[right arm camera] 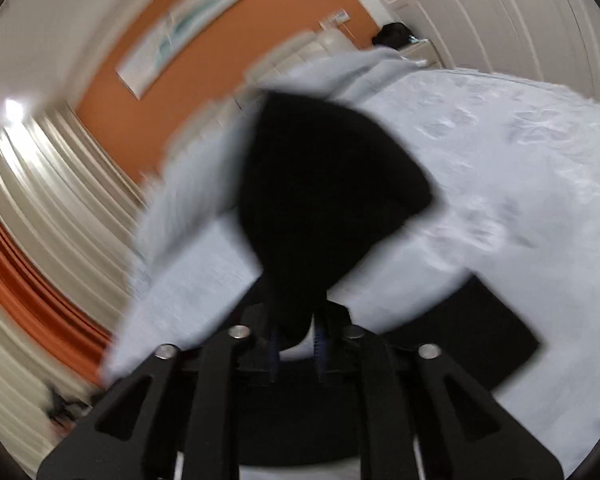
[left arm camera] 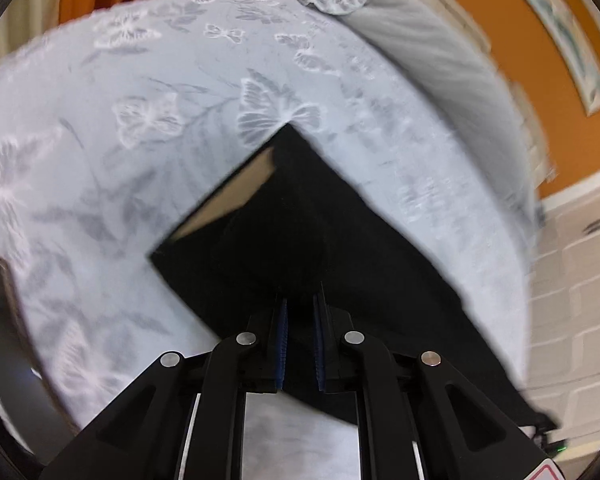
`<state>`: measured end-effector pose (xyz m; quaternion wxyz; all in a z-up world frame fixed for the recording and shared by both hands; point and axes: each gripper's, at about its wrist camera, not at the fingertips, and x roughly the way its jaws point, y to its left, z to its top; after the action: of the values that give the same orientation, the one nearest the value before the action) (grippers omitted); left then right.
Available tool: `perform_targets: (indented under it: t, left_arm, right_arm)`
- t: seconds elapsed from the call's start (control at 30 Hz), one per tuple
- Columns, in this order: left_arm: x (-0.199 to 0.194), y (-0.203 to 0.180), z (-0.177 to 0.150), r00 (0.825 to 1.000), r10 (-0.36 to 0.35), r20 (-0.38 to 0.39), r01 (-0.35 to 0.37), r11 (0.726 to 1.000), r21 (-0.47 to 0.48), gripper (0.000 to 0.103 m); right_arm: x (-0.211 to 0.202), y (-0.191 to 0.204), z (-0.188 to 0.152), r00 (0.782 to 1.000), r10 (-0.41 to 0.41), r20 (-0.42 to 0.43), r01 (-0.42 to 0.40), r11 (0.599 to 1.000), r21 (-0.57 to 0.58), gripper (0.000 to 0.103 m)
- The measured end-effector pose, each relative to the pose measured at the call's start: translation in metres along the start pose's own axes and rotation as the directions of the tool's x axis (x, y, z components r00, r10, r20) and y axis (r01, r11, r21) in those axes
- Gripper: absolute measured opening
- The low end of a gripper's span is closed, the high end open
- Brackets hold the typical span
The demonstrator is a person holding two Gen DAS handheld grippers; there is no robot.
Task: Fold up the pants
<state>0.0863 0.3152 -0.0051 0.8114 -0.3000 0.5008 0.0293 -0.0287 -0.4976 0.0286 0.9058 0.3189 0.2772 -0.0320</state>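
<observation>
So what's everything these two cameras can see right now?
pants: one pair, black, on the bedspread, partly lifted in both fingers
bedspread: one, pale blue with butterflies, covering the bed
pillow: one, grey striped, at the bed's far end
curtains: cream and orange, by the wall
wall picture: one, pale, on the orange wall
wardrobe doors: white, beyond the bed
left gripper: black, blue pads, shut on the pants
right gripper: black, shut on a raised bunch of pants; blurred
</observation>
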Motion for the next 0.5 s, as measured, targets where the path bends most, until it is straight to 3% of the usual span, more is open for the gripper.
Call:
perform_targets:
  t: [0.03,0.1,0.17,0.2,0.23,0.3,0.37,0.5]
  left_arm:
    - [0.008,0.005,-0.003,0.999,0.029,-0.013,-0.029,1.000,0.008,0.011]
    - [0.021,0.021,-0.010,0.999,0.014,-0.045,-0.014,1.000,-0.010,0.016]
    - [0.019,0.031,-0.018,0.999,-0.025,-0.032,0.024,0.999,-0.041,0.021]
    - [0.013,0.034,-0.022,0.999,-0.053,-0.009,0.053,0.997,-0.048,0.028]
    - [0.008,0.034,-0.024,0.998,-0.063,0.002,0.063,0.997,-0.047,0.036]
    - [-0.008,0.036,-0.026,0.994,-0.098,0.048,0.101,0.993,-0.060,0.080]
    - [-0.019,0.040,-0.027,0.987,-0.135,0.092,0.144,0.984,-0.104,0.087]
    - [-0.002,0.050,-0.022,0.978,-0.207,0.036,0.209,0.950,-0.233,0.087]
  right_arm:
    - [0.010,-0.026,-0.018,0.992,-0.103,-0.070,0.104,0.995,0.008,0.039]
    - [0.016,-0.065,-0.045,0.970,-0.182,-0.162,0.196,0.978,0.070,0.039]
    - [0.008,-0.088,-0.064,0.975,-0.141,-0.172,0.169,0.972,0.161,0.039]
    - [-0.001,-0.093,-0.069,0.981,-0.115,-0.157,0.144,0.972,0.184,0.044]
    - [-0.007,-0.094,-0.071,0.984,-0.106,-0.142,0.133,0.973,0.190,0.065]
    - [-0.020,-0.087,-0.072,0.990,-0.107,-0.095,0.123,0.974,0.189,0.085]
    - [-0.024,-0.076,-0.071,0.995,-0.075,-0.067,0.085,0.982,0.171,0.085]
    - [-0.026,-0.060,-0.078,0.997,-0.066,-0.029,0.070,0.984,0.164,0.085]
